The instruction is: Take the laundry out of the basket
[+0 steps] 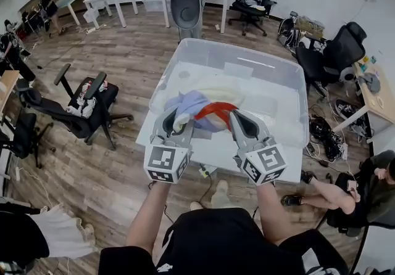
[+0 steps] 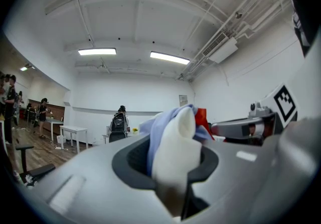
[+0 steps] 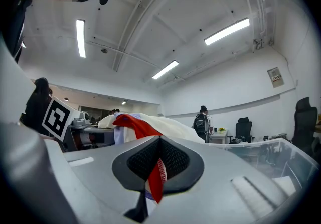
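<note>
Nearest the camera, the person's bare forearms reach out from a black shirt, and each gripper carries a marker cube [image 1: 166, 164] printed with black-and-white squares. Both grippers are smooth grey plastic with dark, ribbed pads.

The left gripper [image 1: 176, 123] [image 2: 173, 160] is clenched on a thick, soft fold of cream cloth [image 2: 175, 147], with pale lavender fabric [image 2: 158, 130] bunched against it. The right gripper [image 1: 241, 123] [image 3: 158, 168] is clamped on a thin red strip [image 3: 154, 180] that has a white printed edge (a hem or label, too small to read).

Between the two, the laundry [image 1: 203, 110] hangs as one crumpled bundle of lavender-blue, cream and bright red. It is slung from jaw to jaw above the near edge of the basket [image 1: 247, 58]. Whether its far end rests inside cannot be told.

The basket is a large rectangular tub of translucent, glossy plastic with rounded corners. It sits on a white table [image 1: 216, 155], filling most of the top up to the far edge.

Around the table the floor [image 1: 123, 58] is wood-look plank. A black office chair [image 1: 86, 104] with clothes on its seat stands to the left, and further chairs and white desks stand along the far wall.
</note>
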The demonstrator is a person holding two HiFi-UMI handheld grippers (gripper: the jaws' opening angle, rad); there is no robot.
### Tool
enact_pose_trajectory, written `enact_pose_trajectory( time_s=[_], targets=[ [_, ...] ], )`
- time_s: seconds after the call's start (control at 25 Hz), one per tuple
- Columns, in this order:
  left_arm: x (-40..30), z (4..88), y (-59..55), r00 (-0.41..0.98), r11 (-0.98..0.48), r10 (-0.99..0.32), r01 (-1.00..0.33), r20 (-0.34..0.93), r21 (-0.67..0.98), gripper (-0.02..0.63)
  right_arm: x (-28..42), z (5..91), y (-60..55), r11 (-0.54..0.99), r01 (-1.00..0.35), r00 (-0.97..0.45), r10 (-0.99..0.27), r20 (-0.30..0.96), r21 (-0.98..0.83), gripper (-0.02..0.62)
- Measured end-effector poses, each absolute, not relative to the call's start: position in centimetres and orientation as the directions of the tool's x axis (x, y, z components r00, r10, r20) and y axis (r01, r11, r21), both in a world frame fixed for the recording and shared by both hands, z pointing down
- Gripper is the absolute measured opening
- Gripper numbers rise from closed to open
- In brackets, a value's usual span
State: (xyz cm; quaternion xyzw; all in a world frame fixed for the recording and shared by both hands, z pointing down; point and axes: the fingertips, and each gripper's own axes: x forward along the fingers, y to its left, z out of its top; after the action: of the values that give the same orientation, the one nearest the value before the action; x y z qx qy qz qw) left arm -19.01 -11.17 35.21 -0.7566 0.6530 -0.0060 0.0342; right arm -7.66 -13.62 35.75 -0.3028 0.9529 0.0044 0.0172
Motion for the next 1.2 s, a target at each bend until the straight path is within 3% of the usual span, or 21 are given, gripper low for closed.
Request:
enact_pose_trajectory(
  time_s=[1.2],
  targets=[
    [-17.1,35.4,-7.2,0.174,-0.171,-0.983,-0.983,-0.057,-0.061,0.104,-5.6,35.7,-9.2,0.799,-0.601,-0.799,-0.6,-0.038,0.009,-0.001]
  ],
)
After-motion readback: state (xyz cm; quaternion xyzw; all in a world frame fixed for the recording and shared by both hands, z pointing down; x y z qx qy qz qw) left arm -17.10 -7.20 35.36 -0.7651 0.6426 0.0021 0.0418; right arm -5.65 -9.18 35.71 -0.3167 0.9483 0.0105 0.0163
